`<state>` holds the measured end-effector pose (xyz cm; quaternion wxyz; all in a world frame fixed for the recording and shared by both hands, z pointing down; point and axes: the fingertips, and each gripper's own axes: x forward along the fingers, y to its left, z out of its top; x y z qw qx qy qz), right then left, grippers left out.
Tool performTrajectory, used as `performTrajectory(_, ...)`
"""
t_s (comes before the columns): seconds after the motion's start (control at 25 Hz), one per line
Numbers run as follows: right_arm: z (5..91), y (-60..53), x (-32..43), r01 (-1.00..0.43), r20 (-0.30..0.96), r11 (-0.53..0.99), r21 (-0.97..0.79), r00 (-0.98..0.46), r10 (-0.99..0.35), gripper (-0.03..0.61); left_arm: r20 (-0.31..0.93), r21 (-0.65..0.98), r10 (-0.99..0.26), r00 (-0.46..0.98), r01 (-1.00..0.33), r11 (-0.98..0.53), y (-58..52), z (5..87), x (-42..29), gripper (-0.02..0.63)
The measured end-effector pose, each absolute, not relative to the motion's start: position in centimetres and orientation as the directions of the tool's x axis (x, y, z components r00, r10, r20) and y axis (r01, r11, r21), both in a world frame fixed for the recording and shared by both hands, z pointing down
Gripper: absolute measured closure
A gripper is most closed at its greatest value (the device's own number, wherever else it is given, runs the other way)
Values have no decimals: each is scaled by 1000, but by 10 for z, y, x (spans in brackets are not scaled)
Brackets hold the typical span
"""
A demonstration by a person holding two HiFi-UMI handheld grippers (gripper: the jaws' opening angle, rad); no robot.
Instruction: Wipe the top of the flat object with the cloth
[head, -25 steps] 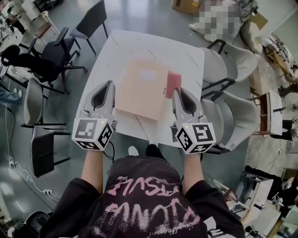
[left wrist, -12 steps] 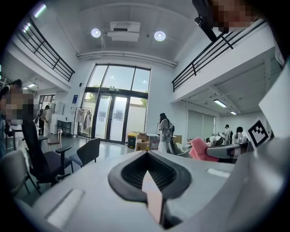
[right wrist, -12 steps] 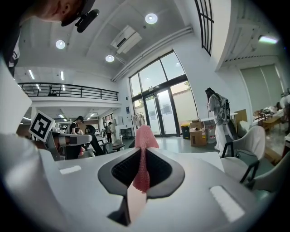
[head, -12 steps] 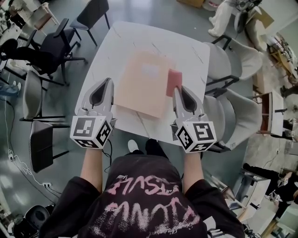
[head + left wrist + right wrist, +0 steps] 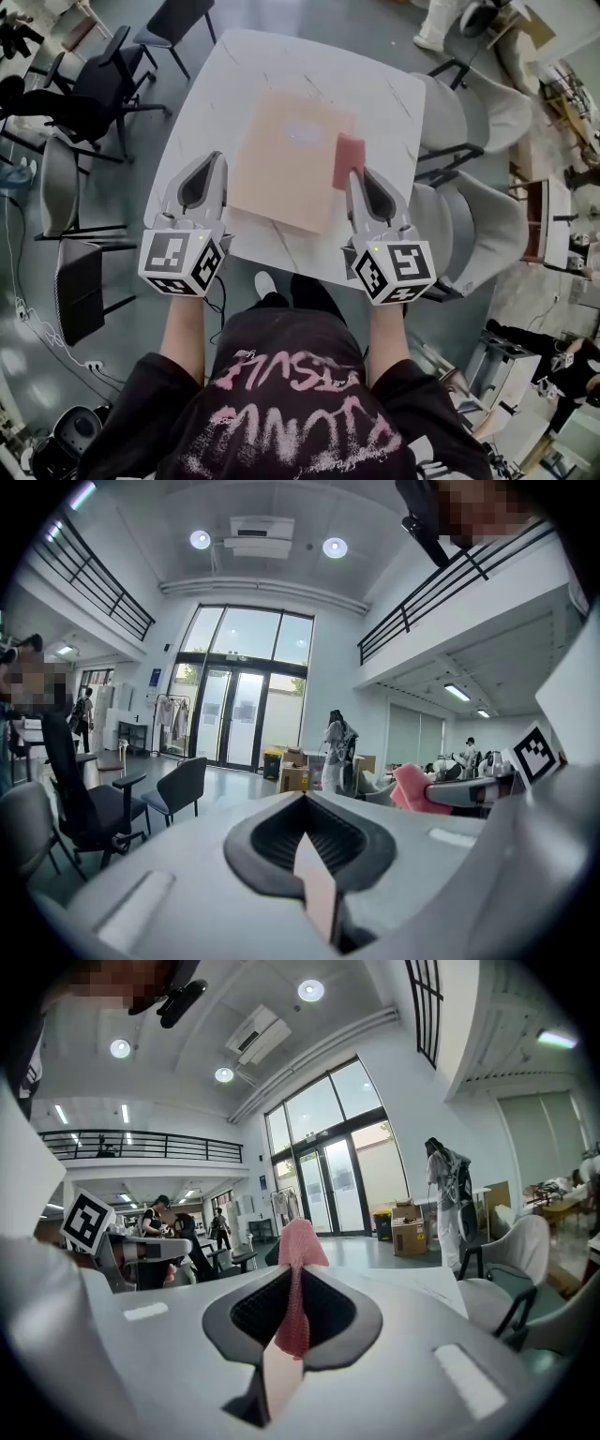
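Observation:
A flat peach-coloured board lies on the white table. My right gripper is shut on a pink cloth, which hangs at the board's right edge. In the right gripper view the cloth sticks up from between the shut jaws. My left gripper is shut with nothing in it and hovers just left of the board, near the table's left edge. Seen from the left gripper view, the cloth shows off to the right.
A black office chair and a grey chair stand left of the table. Two pale chairs crowd its right side, and a dark chair stands beyond the far corner. People stand farther back in the hall.
The cloth in my right gripper has shifted slightly left, from beside the board onto its right edge. The head camera has tilted a little; the left gripper stays beside the board.

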<state>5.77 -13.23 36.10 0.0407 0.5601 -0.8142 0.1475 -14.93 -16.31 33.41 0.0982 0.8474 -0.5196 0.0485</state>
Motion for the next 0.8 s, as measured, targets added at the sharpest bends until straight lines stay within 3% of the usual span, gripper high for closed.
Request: performTrajectory(0.8, 398, -143, 60, -920, 302, 323, -222, -380, -874, 532, 251, 151, -856, 451, -892, -426, -173, 372, -144, 614)
